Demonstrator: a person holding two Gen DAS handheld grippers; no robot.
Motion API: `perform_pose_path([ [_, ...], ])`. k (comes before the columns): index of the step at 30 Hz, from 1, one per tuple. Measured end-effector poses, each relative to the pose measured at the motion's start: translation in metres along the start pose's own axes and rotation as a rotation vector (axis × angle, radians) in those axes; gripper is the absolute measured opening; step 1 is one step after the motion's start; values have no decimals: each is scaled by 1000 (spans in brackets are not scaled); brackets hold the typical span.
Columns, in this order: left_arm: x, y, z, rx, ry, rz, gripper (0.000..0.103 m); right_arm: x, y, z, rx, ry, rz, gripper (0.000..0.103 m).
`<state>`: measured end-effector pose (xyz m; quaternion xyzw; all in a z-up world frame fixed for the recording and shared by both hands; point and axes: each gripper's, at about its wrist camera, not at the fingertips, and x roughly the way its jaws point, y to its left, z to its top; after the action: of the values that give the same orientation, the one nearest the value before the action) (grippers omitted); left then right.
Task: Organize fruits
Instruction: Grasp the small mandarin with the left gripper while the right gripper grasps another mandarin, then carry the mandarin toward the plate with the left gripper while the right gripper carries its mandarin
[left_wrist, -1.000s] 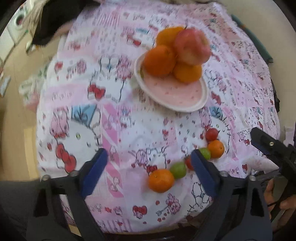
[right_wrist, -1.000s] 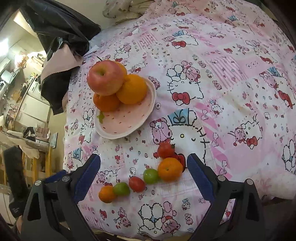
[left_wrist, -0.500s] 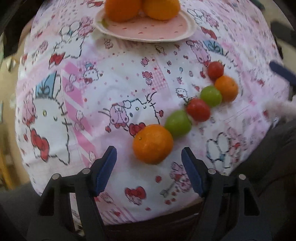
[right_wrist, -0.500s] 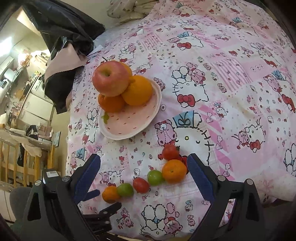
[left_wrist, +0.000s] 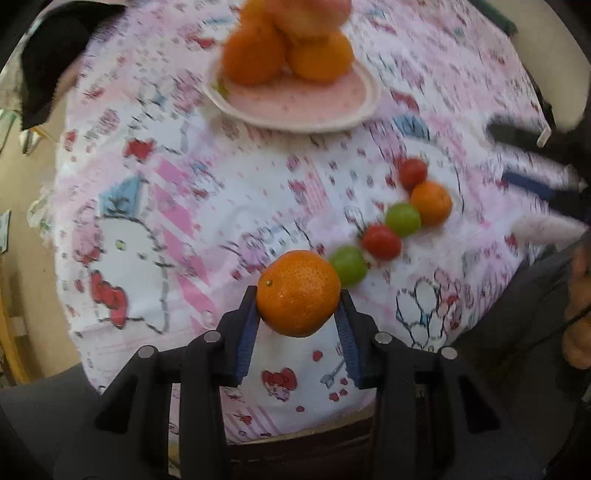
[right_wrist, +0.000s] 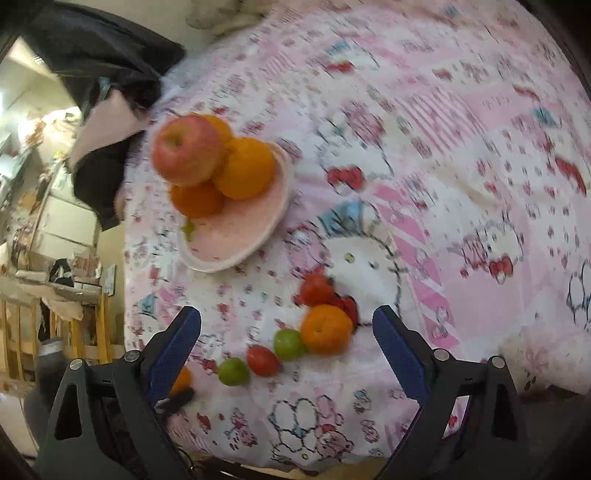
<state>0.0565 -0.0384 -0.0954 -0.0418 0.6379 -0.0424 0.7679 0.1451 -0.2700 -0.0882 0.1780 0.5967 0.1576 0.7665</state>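
An orange mandarin (left_wrist: 298, 293) sits between the blue pads of my left gripper (left_wrist: 298, 298), whose jaws are closing and press on both its sides. Behind it a curved row of small fruit lies on the patterned cloth: a green one (left_wrist: 349, 265), a red tomato (left_wrist: 381, 242), another green one (left_wrist: 402, 219), a small orange (left_wrist: 430, 203) and a tomato (left_wrist: 413, 172). A pink plate (left_wrist: 314, 110) at the back holds oranges and an apple (right_wrist: 186, 149). My right gripper (right_wrist: 287, 314) hovers above the small orange (right_wrist: 325, 328), its jaws wide and closing slightly, with nothing held.
The pink cartoon-print cloth (right_wrist: 461, 184) covers the whole surface and drops off at the near edge. A black garment (right_wrist: 110, 74) lies at the far left corner. Wooden furniture (right_wrist: 22, 332) stands off the left side. A person's hand (left_wrist: 580, 332) shows at the right.
My left gripper moved in over the mandarin and its jaws narrowed until the pads met it. The right gripper came slightly closer to the fruit row.
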Motion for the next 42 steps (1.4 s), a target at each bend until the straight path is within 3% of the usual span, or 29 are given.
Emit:
perform_pose_path([
  [1,-4,5,4,-15,-21,15,36,8,-6,0,25,39,-1,75],
  [2,-7,9,5,-34,-35,19,36,14,-9,-1,36,71,-2,65],
  [7,-14,22,13,-84,-76,6,36,38,-9,-6,11,145,-103,61],
  [12,-16,21,15,-59,-89,28,36,62,-5,-8,-16,201,-173,60],
  [14,-17,25,14,-58,-83,22,36,70,-7,-8,0,216,-170,46],
  [15,-16,27,13,-59,-83,21,36,74,-8,-7,10,226,-165,47],
  [26,-16,31,15,-71,-104,36,36,48,-13,-8,41,143,-83,44],
  [42,-27,41,21,-94,-234,101,36,-27,5,-13,-14,-101,200,43],
])
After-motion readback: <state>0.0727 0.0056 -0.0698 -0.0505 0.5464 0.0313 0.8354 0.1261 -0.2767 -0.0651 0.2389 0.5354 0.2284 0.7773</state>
